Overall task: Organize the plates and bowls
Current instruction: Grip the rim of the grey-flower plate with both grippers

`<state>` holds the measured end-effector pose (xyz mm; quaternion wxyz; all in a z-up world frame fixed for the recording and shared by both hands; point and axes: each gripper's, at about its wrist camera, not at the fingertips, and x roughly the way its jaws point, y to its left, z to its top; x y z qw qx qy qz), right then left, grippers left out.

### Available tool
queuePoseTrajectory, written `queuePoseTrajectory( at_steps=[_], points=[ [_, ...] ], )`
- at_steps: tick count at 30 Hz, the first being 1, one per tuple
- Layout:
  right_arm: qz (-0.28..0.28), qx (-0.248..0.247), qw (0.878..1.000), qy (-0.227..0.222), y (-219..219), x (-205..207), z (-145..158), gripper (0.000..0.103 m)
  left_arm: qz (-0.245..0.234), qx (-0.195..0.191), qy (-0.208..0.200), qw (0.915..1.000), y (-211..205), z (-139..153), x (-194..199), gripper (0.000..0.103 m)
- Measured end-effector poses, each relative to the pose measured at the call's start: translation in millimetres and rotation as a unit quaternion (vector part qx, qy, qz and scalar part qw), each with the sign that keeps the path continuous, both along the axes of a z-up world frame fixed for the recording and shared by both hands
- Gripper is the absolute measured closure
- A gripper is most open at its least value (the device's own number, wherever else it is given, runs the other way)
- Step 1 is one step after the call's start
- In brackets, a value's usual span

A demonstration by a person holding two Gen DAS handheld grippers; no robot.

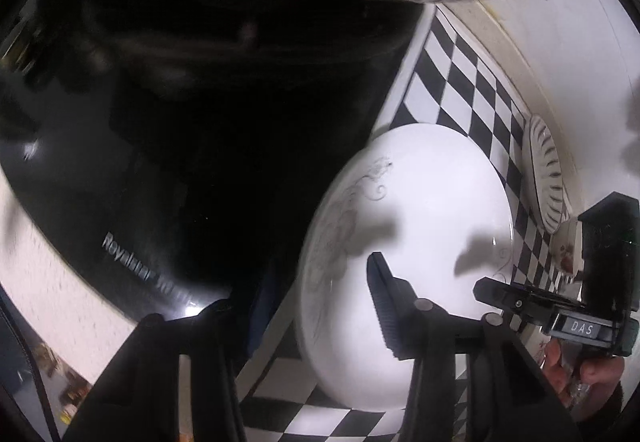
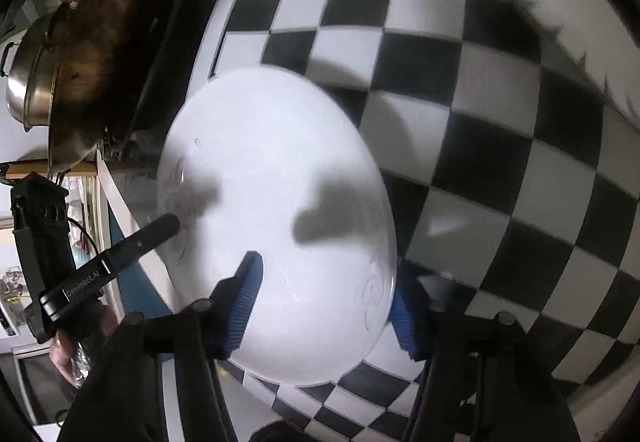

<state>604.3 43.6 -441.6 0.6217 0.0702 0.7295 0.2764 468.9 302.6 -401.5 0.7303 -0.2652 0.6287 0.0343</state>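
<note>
A large white plate (image 1: 420,226) with a faint grey scroll pattern lies on the black-and-white checkered cloth (image 1: 468,90). Both grippers stand at it from opposite sides. My left gripper (image 1: 308,306) straddles the plate's rim: one ribbed finger (image 1: 386,306) lies over the plate face, the other is dark and blurred beside the rim. In the right wrist view my right gripper (image 2: 324,306) has its blue-padded fingers (image 2: 244,306) around the near edge of the same plate (image 2: 280,182), one over the face and one beyond the rim. Whether either pair presses the plate is unclear.
A black glossy appliance (image 1: 160,170) fills the left of the left wrist view. A ribbed-rim plate (image 1: 546,174) and a flowered dish (image 1: 566,246) lie beyond the white plate. In the right wrist view, a steel pot (image 2: 32,82) and brown lid (image 2: 108,22) stand left.
</note>
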Motion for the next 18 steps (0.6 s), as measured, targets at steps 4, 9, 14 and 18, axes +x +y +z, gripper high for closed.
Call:
queuePoseTrajectory(
  at_steps=[4, 9, 14, 18],
  points=[
    [-0.001, -0.002, 1.000, 0.002, -3.6, 0.6, 1.0, 0.050, -0.018, 0.017, 0.001, 0.9997, -5.1, -0.6, 6.0, 0.072],
    [-0.011, -0.014, 1.000, -0.017, -19.0, 0.4, -6.2, 0.086, -0.039, 0.061, 0.004, 0.9974, -13.5, 0.8, 4.5, 0.077],
    [-0.008, -0.012, 1.000, -0.012, -36.4, -11.7, -8.3, 0.086, -0.051, 0.074, 0.007, 0.9959, -33.2, 1.9, -3.9, 0.080],
    [-0.004, -0.002, 1.000, 0.017, -63.8, -26.3, -12.4, 0.087, -0.069, 0.074, 0.001, 0.9949, -56.4, 5.7, -10.3, 0.080]
  ],
)
